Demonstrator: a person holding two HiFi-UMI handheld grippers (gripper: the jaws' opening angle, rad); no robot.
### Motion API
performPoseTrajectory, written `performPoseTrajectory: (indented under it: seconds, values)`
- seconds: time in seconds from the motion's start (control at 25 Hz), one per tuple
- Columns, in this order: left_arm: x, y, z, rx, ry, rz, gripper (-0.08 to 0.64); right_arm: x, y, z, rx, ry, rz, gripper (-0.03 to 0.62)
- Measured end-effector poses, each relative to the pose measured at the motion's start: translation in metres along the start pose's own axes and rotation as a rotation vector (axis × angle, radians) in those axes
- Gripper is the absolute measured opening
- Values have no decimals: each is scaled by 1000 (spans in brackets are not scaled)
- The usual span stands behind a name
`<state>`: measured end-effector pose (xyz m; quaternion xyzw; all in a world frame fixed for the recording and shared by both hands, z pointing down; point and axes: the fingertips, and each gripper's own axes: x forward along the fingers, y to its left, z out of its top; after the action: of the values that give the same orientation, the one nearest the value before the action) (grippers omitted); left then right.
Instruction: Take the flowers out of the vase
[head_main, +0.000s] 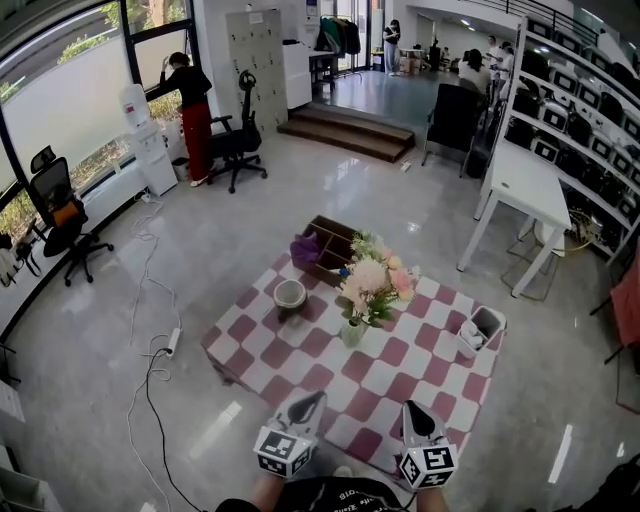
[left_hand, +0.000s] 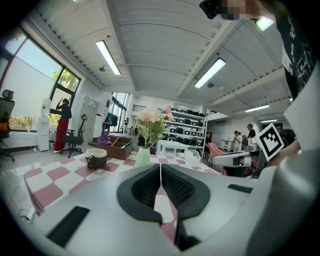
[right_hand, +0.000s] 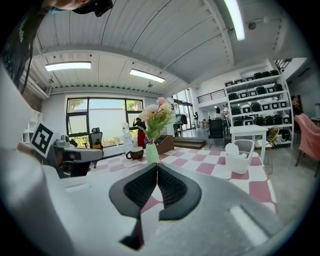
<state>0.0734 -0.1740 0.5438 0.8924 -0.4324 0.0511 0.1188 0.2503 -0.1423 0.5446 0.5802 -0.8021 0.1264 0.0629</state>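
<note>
On the checked table (head_main: 400, 385), pink flowers (head_main: 375, 283) stand in a pale green vase (head_main: 353, 333).
Near the table's front edge, the left gripper (head_main: 314, 400) and right gripper (head_main: 412, 410) are both closed tight, holding nothing.

Ahead of the left claw (head_main: 312, 402) a brown bowl (head_main: 290, 295) sits on the pink-and-white checked cloth (head_main: 395, 380), a wooden box (head_main: 335, 243) with a purple bundle (head_main: 304, 250) lies beyond it, and a white basket (head_main: 482, 330) stands ahead and right of the right claw (head_main: 413, 410).
</note>
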Motion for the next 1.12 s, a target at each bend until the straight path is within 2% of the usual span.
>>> performPoseTrajectory:
  seconds: [0.92,1.12]
  values:
    - [22,121,21,31,28,-181,12,96,59,11,71,-17,-201,11]
    - [23,142,25,46,30,-224,12,110,70,18,93,-40,-234,45]
